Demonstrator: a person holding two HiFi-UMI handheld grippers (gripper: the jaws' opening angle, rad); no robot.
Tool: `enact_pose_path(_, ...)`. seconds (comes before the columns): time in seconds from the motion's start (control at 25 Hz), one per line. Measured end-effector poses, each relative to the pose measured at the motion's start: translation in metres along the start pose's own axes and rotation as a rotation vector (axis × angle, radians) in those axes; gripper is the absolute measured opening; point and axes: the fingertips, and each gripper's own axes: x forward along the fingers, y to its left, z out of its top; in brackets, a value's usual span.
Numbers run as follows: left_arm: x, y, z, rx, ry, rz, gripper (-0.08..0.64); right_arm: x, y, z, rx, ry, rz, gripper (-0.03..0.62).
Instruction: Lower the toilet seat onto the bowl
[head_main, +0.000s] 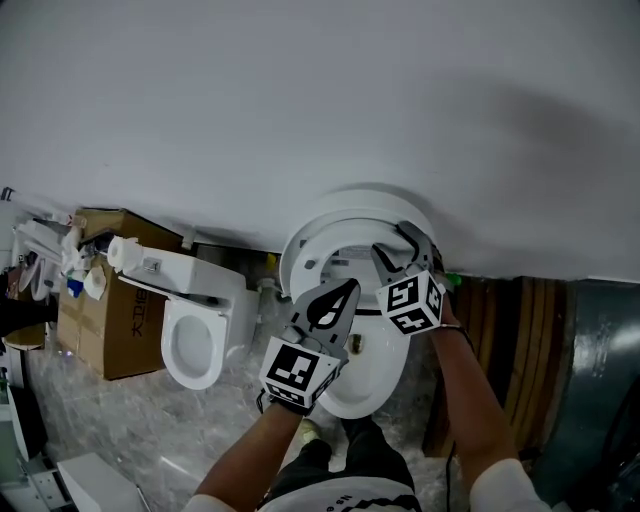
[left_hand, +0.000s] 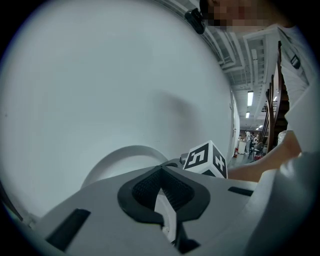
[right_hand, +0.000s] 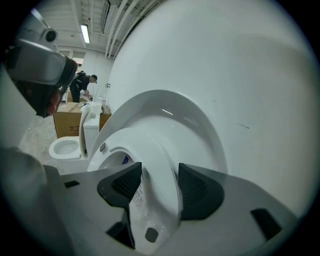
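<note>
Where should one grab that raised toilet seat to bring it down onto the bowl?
Probably take the toilet seat by its free upper rim, farthest from the hinge, coming from the front with one jaw on each face. It stands nearly upright as a thin ring just ahead of the lid, so the edge fits between jaws. The right gripper straddles that rim, jaws open.

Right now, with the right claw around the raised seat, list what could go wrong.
1. The right claw is open around the toilet seat, not pinching it; if tipped, the seat could slam onto the bowl.
2. The left claw appears to hang over the bowl, likely in the seat's path.
3. The lid stands close behind; closing might catch it.
</note>
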Motion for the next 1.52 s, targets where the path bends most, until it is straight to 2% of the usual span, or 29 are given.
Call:
enact_pose_path(0.16, -0.004, 0.005, -0.003, -0.004, 0.006, 0.008, 0.011, -0.001, 0.002, 0.001, -0.003, -0.001, 0.013, 0.224)
enact_pose_path(0.44, -0.011, 0.003, -0.004, -0.004, -0.001, 0.006, 0.011, -0.023, 0.015, -0.004, -0.122, 0.015, 0.015, 0.221)
enact_pose_path(0.52, -0.015, 0.001, -0.005, -0.006, -0.002, 0.0, 0.011, -0.033, 0.02, -0.005, -0.133, 0.018, 0.029, 0.208)
enact_pose_path(0.64, -0.023, -0.002, -0.006, -0.005, -0.001, -0.008, 0.011, -0.047, 0.026, -0.005, -0.134, 0.024, 0.047, 0.147)
enact_pose_path(0.88, -0.043, -0.017, -0.007, 0.009, -0.002, -0.034, 0.011, -0.074, 0.042, -0.008, -0.156, 0.026, 0.041, 0.135)
enact_pose_path(1.2, -0.079, -0.038, -0.014, 0.015, -0.005, -0.066, 0.011, -0.122, 0.081, -0.019, -0.177, 0.03, 0.05, 0.121)
enact_pose_path(1.52, -0.119, -0.059, -0.025, 0.003, -0.008, -0.103, 0.011, -0.168, 0.13, -0.043, -0.212, 0.082, 0.047, 0.117)
